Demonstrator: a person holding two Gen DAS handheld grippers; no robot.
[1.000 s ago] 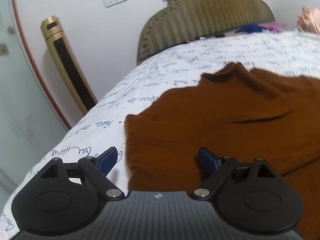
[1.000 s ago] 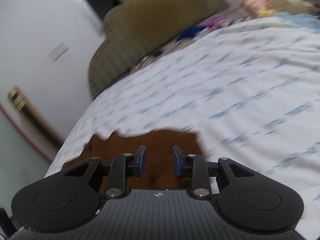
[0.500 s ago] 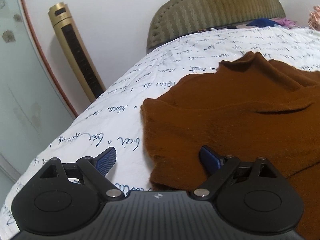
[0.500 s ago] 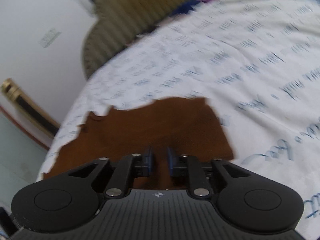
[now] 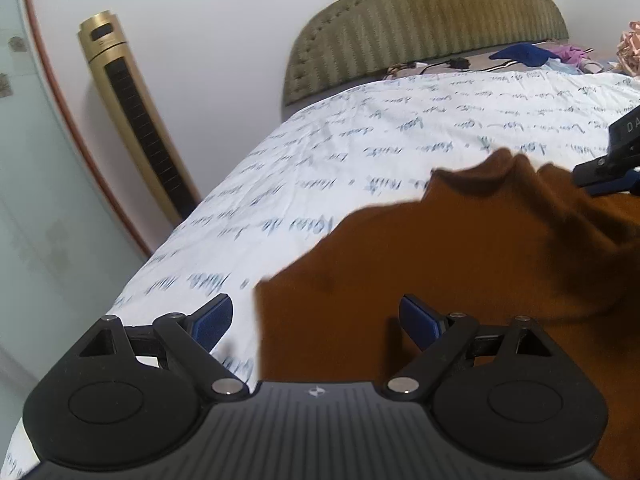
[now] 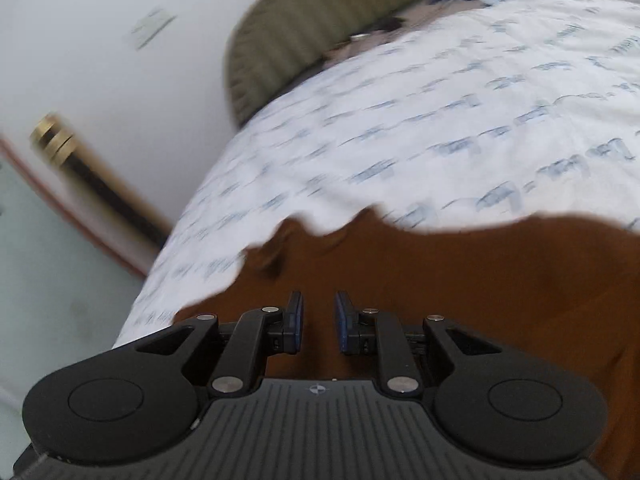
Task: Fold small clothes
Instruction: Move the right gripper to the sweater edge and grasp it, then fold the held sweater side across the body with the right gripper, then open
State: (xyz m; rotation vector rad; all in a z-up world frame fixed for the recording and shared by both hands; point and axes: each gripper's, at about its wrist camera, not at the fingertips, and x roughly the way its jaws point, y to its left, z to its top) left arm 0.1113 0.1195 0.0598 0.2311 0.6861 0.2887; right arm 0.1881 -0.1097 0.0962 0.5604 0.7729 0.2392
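A brown knit garment (image 5: 460, 272) lies spread on the bed, with rumpled folds along its far edge (image 6: 288, 240). My left gripper (image 5: 316, 312) hovers wide open over the garment's near left edge; one pad is over the sheet, the other over the cloth. My right gripper (image 6: 319, 312) is low over the middle of the garment. Its jaws stand a narrow gap apart, and I see no cloth pinched between the pads. One of the right gripper's fingers (image 5: 600, 170) shows at the right edge of the left wrist view, by the far folds.
The bed sheet (image 5: 360, 168) is white with blue script. An olive padded headboard (image 5: 420, 28) stands at the far end, with loose clothes (image 5: 524, 54) and a cable in front of it. A gold tower fan (image 5: 132, 120) stands by the wall on the left.
The right gripper swept over the garment toward its middle and its jaws narrowed. The left gripper shifted so the garment's left edge lies between its jaws. The right gripper's finger came into the left view.
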